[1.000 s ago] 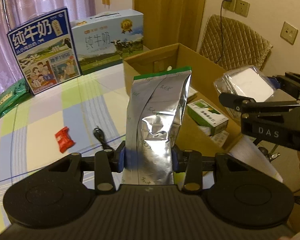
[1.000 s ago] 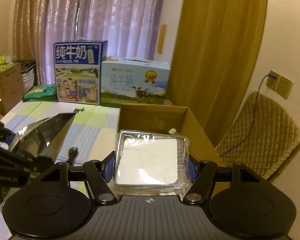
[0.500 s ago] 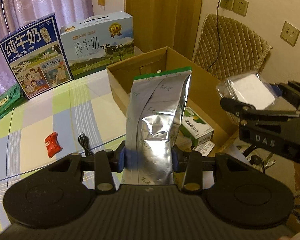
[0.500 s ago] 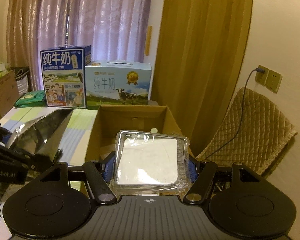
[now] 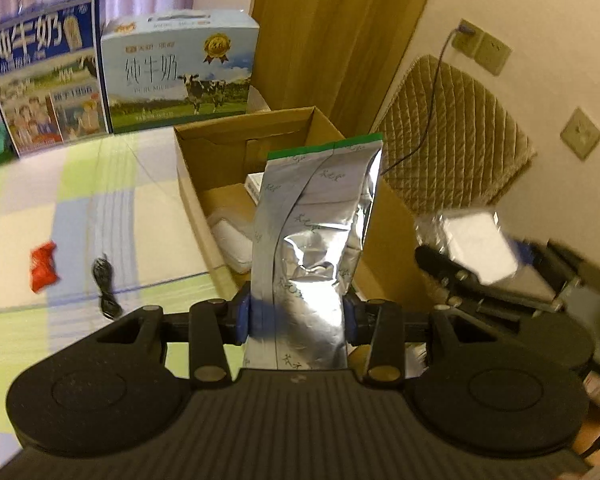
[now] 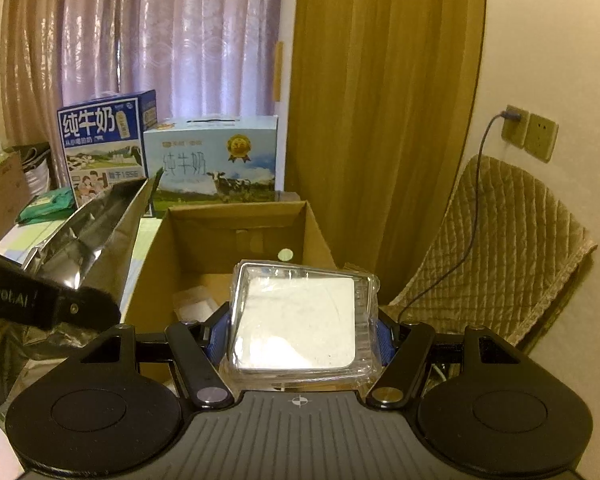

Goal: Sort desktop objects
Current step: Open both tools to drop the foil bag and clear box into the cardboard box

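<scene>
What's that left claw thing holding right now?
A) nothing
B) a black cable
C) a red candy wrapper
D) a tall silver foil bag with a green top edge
D: the left gripper is shut on the silver foil bag; the red wrapper and black cable lie on the table.

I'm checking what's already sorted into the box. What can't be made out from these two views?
- Left wrist view: the silver foil bag hides much of the cardboard box floor.
- Right wrist view: the clear plastic case blocks the box's near floor.
- Left wrist view: the right gripper is motion-blurred.
- Small red packet: label unreadable.
</scene>
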Tool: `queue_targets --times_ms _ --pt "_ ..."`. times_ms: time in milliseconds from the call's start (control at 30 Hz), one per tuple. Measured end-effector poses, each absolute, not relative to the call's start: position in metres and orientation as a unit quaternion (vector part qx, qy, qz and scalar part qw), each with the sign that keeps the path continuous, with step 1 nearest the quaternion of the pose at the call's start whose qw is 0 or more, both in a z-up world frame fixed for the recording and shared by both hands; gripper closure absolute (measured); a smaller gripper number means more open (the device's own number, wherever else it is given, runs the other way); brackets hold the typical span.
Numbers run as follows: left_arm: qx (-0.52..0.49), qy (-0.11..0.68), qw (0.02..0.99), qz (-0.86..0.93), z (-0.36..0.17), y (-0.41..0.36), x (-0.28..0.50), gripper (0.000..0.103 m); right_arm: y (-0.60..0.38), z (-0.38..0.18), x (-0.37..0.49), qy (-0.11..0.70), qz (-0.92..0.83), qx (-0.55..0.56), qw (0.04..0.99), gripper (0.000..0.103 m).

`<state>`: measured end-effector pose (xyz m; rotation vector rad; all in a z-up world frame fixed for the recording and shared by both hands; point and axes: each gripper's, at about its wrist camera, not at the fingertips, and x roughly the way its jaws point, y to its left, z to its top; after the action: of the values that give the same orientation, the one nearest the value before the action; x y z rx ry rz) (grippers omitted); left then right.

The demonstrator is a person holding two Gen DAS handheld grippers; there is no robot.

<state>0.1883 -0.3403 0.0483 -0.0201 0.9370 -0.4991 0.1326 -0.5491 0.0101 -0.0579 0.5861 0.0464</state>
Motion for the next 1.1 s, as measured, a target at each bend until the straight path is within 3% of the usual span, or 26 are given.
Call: queue_targets --times_ms 1100 --pt "-0.131 0.471 0.840 -0.237 0.010 -0.370 0.239 0.066 -0.569 -0.021 0.176 0.315 0.019 -0.013 0.949 0.038"
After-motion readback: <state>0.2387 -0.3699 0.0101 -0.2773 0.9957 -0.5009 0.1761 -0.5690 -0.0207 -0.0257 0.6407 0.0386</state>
